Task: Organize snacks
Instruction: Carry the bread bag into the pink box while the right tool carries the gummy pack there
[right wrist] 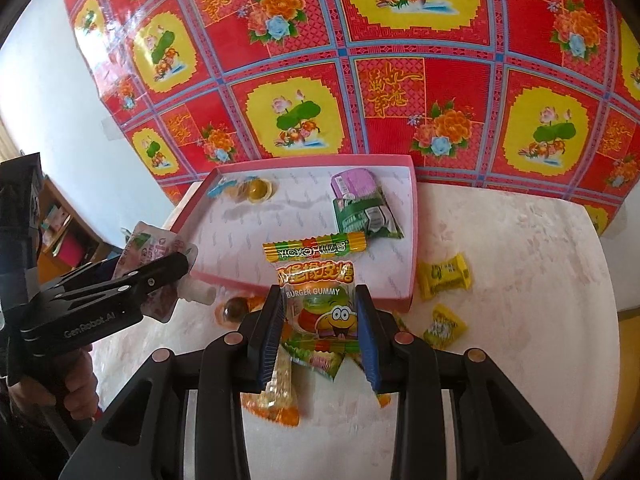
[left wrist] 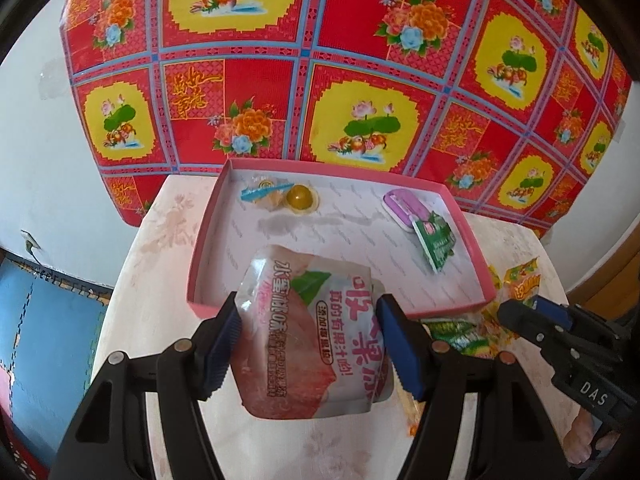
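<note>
Across the lower middle of the left wrist view, the left gripper (left wrist: 310, 344) holds a pink jelly drink pouch (left wrist: 308, 332), its jaws pinching the pouch's two sides at about mid-height. The pouch hangs just above the near wall of a shallow pink box (left wrist: 476, 252), which sits on a pale desk (left wrist: 140, 264) in the centre of the frame. Inside the box, upper left, lies a round yellow jelly cup (left wrist: 301, 198); upper right lie a purple packet (left wrist: 404, 206) and a green sachet (left wrist: 436, 244). At the right edge, the right gripper (left wrist: 520, 314) reaches in from the side.

At the bottom centre of the right wrist view, the right gripper (right wrist: 318, 320) pinches a clear burger gummy packet (right wrist: 320, 304) with jaws nearly together, gripping its crinkly edges. The packet's top reaches over the box's near wall. Beyond it, inside the box, a striped candy stick (right wrist: 314, 250) lies crosswise. Two yellow wrapped candies (right wrist: 444, 276) rest on the desk at right, outside the box. More loose sweets lie under the jaws. At left, the left gripper (right wrist: 160, 276) carries the pouch, whose white spout points right.

The pouch looks soft, liquid-filled and fairly heavy, likely to sag and slip, so a grip across its body suits it. The gummy packet seems light, thin and slippery; holding its sealed edges should be safest.
</note>
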